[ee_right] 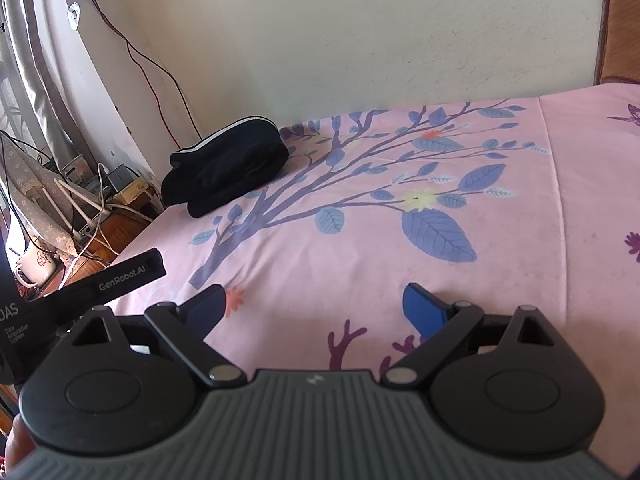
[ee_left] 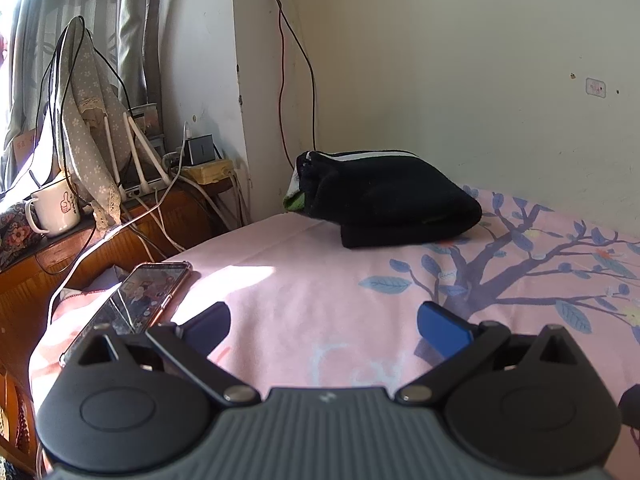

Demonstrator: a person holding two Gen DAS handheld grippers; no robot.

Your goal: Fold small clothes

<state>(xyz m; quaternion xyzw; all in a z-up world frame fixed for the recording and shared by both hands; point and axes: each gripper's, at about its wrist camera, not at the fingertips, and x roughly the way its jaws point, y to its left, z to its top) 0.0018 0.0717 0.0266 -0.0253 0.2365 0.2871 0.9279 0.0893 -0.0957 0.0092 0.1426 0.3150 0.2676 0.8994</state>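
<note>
A folded black garment (ee_left: 394, 202) with a white stripe along its top lies on the pink floral bedsheet (ee_left: 320, 292) near the wall corner. It also shows in the right wrist view (ee_right: 228, 168), at the far left of the bed. My left gripper (ee_left: 324, 320) is open and empty, low over the sheet, well short of the garment. My right gripper (ee_right: 316, 306) is open and empty over the sheet's tree print. The left gripper's black body (ee_right: 120, 276) shows at the left in the right wrist view.
A phone (ee_left: 136, 304) lies at the bed's left edge, close to my left finger. A wooden side table (ee_left: 120, 232) holds a white mug (ee_left: 54, 210), a router, chargers and cables. The wall (ee_right: 360, 40) runs behind the bed. A brown headboard (ee_right: 620, 20) stands at far right.
</note>
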